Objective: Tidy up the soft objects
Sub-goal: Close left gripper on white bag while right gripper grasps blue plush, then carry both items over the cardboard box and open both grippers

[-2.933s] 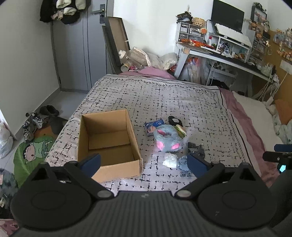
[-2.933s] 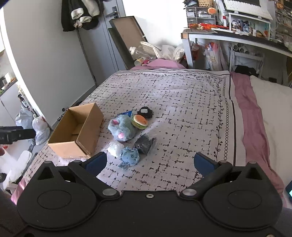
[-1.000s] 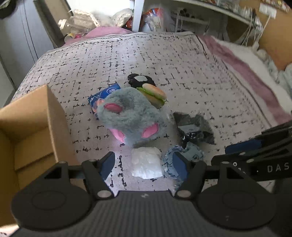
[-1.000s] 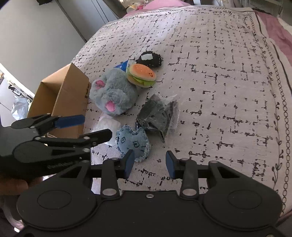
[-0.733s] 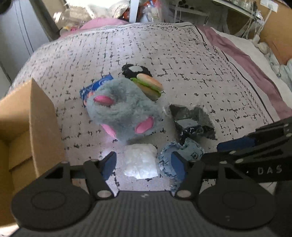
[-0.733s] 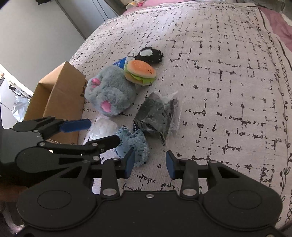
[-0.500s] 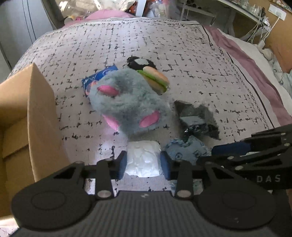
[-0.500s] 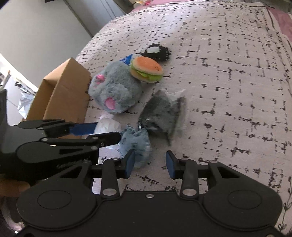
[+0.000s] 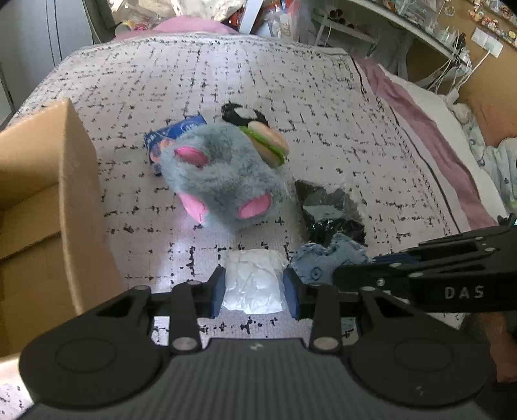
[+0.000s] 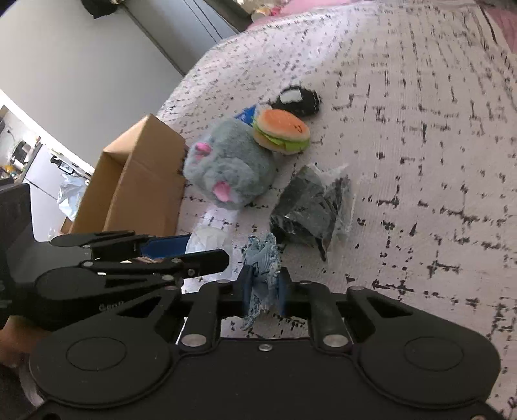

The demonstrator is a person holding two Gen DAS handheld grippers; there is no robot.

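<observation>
On the patterned bedspread lie a grey plush mouse (image 9: 223, 177) (image 10: 227, 168), a burger plush (image 9: 266, 142) (image 10: 281, 131), a black-and-white plush (image 9: 242, 113) (image 10: 299, 98), a blue packet (image 9: 171, 132) and a dark bagged item (image 9: 326, 206) (image 10: 311, 203). My left gripper (image 9: 253, 287) is shut on a white soft bundle (image 9: 252, 284) (image 10: 206, 237). My right gripper (image 10: 263, 287) is shut on a blue denim plush (image 10: 261, 261) (image 9: 326, 261), squeezed between its pads. The two grippers sit side by side.
An open cardboard box (image 9: 48, 200) (image 10: 139, 174) stands left of the toys, its wall close to my left gripper. A cluttered desk (image 9: 404, 19) is at the far right, and a pink blanket edge (image 9: 429, 135) runs along the bed's right side.
Both grippers came down to the toys and closed: the left on the white bundle, the right on the blue denim plush, which now stands pinched upright.
</observation>
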